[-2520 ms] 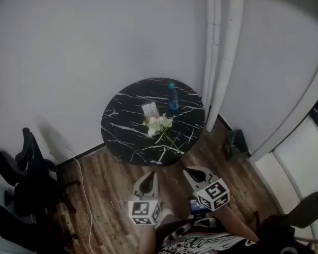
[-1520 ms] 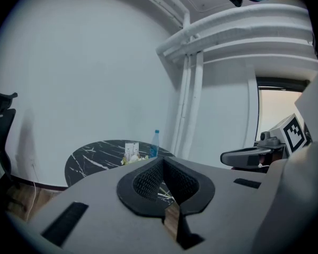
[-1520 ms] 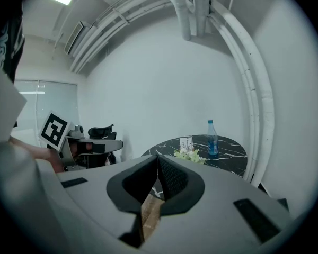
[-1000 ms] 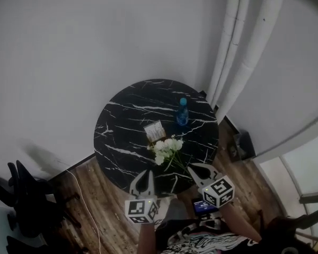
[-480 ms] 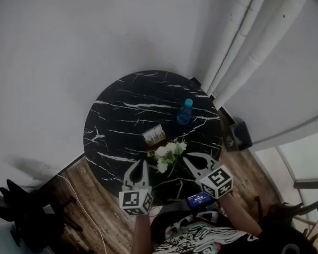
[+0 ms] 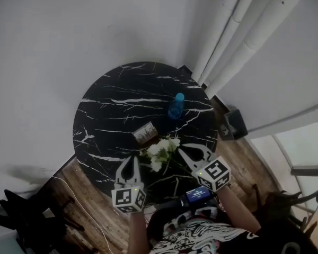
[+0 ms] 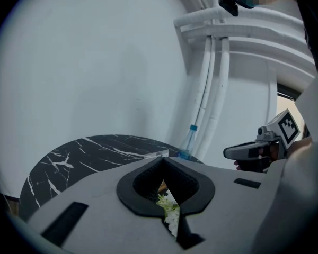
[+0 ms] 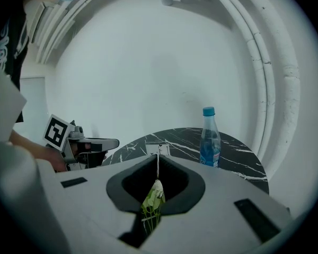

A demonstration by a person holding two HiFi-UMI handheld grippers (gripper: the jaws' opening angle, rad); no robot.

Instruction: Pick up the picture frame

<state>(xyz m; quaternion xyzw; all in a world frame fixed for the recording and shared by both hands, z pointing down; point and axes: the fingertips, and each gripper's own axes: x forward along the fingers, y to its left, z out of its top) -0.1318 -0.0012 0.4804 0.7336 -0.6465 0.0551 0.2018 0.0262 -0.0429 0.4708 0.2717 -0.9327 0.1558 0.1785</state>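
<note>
Closed and empty, left claw (image 6: 130, 158) and right claw (image 6: 183, 148) near the probable picture frame (image 6: 145, 133).

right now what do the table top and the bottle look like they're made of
The table top looks like smooth black marble, or a marble-look laminate, going by its white veins. The bottle is probably clear blue-tinted plastic: its upper part looks see-through, and it has a blue cap.

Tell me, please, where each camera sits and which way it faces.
Head view: on the person's head, steeply down at the table; left gripper, right gripper and a forearm show.
Left gripper view: on that gripper, along its shut jaws, across the table.
Right gripper view: likewise, along its shut jaws.
Gripper views share the bottle and flowers.
</note>
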